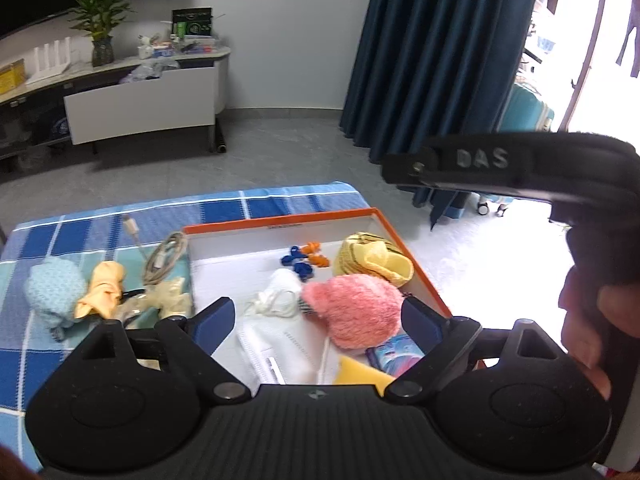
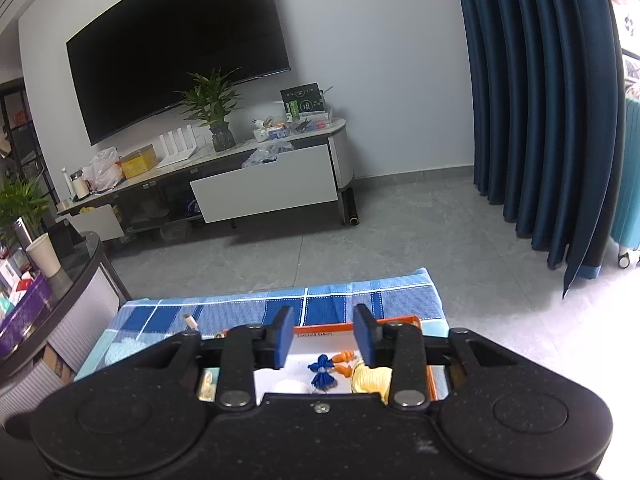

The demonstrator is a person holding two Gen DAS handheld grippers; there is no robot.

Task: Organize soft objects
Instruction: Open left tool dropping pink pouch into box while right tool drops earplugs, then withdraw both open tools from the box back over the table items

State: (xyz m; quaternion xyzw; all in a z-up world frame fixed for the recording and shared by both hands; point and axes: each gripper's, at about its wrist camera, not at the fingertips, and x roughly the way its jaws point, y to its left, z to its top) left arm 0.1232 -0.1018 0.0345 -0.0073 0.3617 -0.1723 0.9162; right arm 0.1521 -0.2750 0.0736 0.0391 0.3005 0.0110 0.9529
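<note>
An orange-rimmed white box (image 1: 416,258) sits on a blue checked cloth (image 1: 100,232). Inside lie a pink fluffy plush (image 1: 354,310), a yellow knitted hat (image 1: 372,258), blue and orange tassels (image 1: 306,258), a white yarn ball (image 1: 280,292) and a white mask (image 1: 276,350). Left of the box lie a light blue knit (image 1: 52,290), an orange cloth (image 1: 102,294), a beige item (image 1: 168,298) and a cable (image 1: 164,258). My left gripper (image 1: 320,320) is open and empty above the box's near end. My right gripper (image 2: 325,334) is open and empty, raised over the box (image 2: 434,382).
The right hand-held gripper body (image 1: 520,168) shows at upper right in the left wrist view. Beyond the cloth are grey floor, a TV cabinet (image 2: 264,188) with an open drawer, a dark blue curtain (image 2: 540,120) and a side counter (image 2: 48,280) at left.
</note>
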